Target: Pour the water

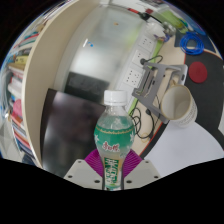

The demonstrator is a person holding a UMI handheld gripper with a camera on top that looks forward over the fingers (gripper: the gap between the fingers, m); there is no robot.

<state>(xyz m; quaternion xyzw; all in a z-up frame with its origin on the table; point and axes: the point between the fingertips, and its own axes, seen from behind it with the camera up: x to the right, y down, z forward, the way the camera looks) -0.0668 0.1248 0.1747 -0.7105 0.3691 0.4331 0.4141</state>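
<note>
gripper view: gripper (pixel 113 172) fingers clamped on capped bottle (pixel 114 140), upright; cup (pixel 181 106) beyond; pour not yet begun.

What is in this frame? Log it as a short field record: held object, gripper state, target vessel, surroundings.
held object: clear plastic bottle, white cap, green label, upright
gripper state: gripper with both pink pads pressing on the bottle's lower part
target vessel: white cup beyond the fingers, on a stand, tilted
bottle cap: on
surface: white table
pouring: not begun
background: cluttered desk, details unclear
</note>
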